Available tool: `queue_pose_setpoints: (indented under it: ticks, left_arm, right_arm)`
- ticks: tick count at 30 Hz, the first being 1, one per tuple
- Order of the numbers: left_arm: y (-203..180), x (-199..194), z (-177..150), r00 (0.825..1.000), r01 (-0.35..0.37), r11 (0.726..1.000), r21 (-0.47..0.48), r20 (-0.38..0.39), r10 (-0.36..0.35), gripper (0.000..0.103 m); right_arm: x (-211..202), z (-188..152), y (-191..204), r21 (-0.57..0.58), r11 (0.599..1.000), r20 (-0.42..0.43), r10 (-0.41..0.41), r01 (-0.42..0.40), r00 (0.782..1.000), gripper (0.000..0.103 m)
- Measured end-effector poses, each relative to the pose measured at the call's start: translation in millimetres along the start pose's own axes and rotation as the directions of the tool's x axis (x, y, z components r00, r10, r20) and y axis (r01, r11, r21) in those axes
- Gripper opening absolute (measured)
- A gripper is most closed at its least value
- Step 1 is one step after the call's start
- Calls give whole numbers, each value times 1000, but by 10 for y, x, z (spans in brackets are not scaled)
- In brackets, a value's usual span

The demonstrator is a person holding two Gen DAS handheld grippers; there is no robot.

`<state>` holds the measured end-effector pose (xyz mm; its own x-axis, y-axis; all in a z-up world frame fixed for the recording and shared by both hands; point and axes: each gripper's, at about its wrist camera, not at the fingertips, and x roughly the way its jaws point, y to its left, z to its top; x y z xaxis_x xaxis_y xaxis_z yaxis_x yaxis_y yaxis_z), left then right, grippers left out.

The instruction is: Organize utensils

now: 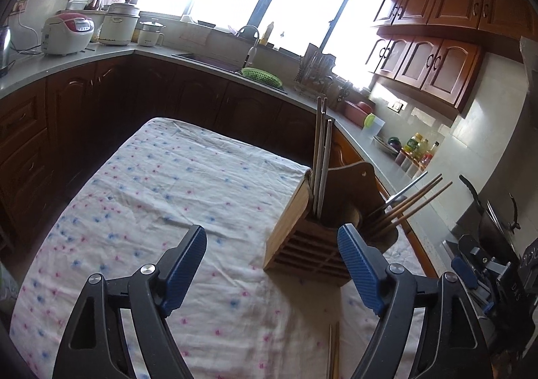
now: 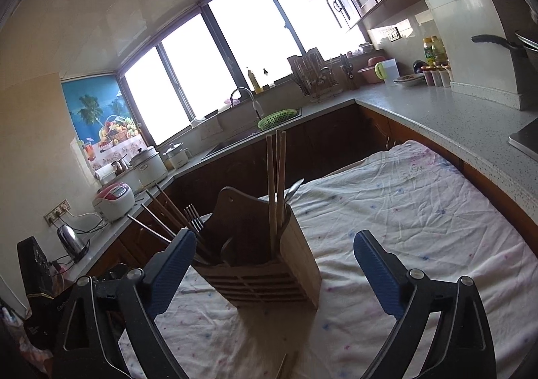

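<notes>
Utensil holder (image 1: 302,244), wooden and slotted, upright on the cloth-covered table (image 1: 151,177), set back from the near edge. Left gripper (image 1: 272,234) and right gripper (image 2: 275,238) both spread wide and empty, nothing between the blue pads, each pointed down toward the holder from the near edge.

Risks, as judged from this arrangement:
- Tipping of the holder, tall, narrow and top-heavy with long sticks, if knocked by a finger or if a utensil is pushed in at a slant.
- Snagging of the leaning chopsticks (image 1: 417,201), which splay outward over the holder's rim toward the gap between the two grippers; easily levered out by a passing jaw.
- Slipping or scissoring of the loose chopsticks (image 1: 333,345) at the near edge if pinched off-centre; thin, smooth and flat on soft wrinkled cloth, so also a chance of catching fabric and dragging the holder.
- Collision between the two grippers, close together over one small target.

Counts:
- Holder: one.
- Upright chopsticks (image 2: 276,177): three clearly seen, possibly a fourth.
- Leaning chopsticks: at least three.
- Fork (image 2: 193,214): one, tines up.
- Metal handle (image 1: 410,184): one, type unclear.
- Loose chopsticks on the cloth: seemingly two, partly cut off.
- Grippers: two.
</notes>
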<state>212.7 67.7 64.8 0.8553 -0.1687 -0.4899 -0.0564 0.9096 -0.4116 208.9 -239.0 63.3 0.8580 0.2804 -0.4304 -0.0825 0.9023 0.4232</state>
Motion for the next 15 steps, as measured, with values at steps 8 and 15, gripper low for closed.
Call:
queue_pose_setpoints:
  ticks: [8, 15]
  left_arm:
    - [80, -415, -309, 1000, 7, 1000, -25, -20, -8, 80]
    - [107, -810, -568, 999, 5, 1000, -26, -32, -6, 80]
  right_arm:
    - [-259, -361, -5, 27, 1000, -46, 2, -1, 999, 98]
    - [-517, -583, 5, 55, 998, -67, 24, -20, 997, 98]
